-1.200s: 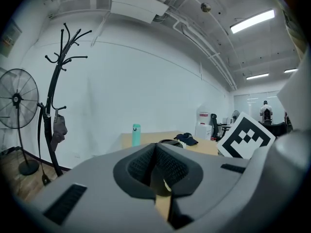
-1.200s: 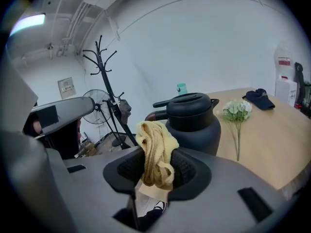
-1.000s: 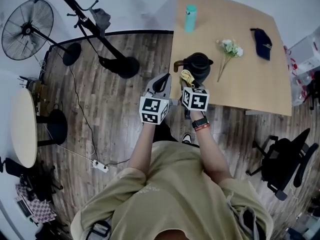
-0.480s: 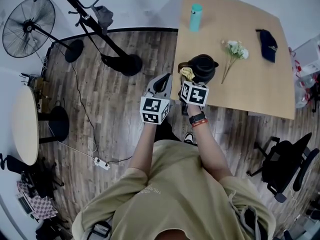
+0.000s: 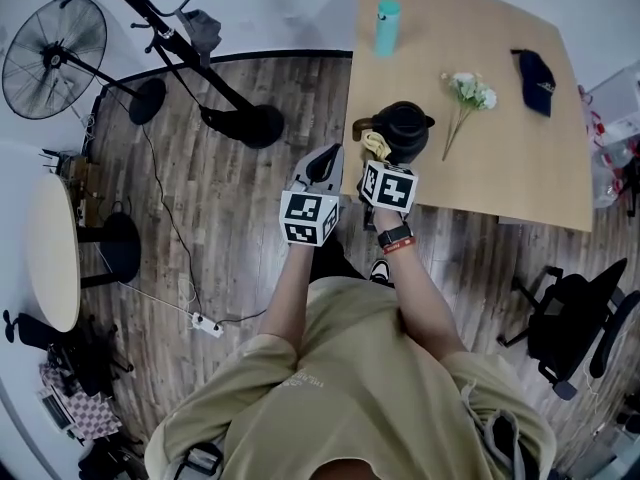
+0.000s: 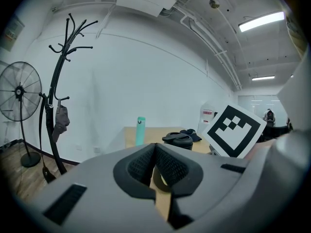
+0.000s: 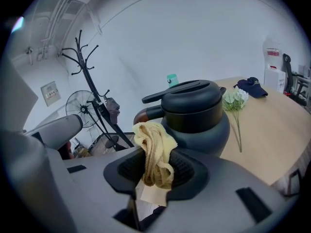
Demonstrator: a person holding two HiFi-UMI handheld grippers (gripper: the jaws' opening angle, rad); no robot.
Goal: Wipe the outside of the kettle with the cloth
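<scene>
A black kettle (image 5: 404, 131) with a brown handle stands near the front left edge of the wooden table (image 5: 500, 118); it fills the middle of the right gripper view (image 7: 197, 115). My right gripper (image 5: 378, 158) is shut on a yellow cloth (image 7: 155, 152), bunched between its jaws, and the cloth (image 5: 375, 148) lies against the kettle's near left side. My left gripper (image 5: 322, 173) hovers over the floor just left of the table, shut with nothing in it (image 6: 155, 166).
On the table stand a teal bottle (image 5: 386, 28), a white flower sprig (image 5: 462, 103) and a dark cap (image 5: 535, 70). A coat stand (image 5: 200, 68) and a fan (image 5: 55, 58) are on the floor to the left. An office chair (image 5: 575, 323) is at the right.
The right gripper with the cloth has moved slightly up against the kettle's side. The left gripper has barely moved.
</scene>
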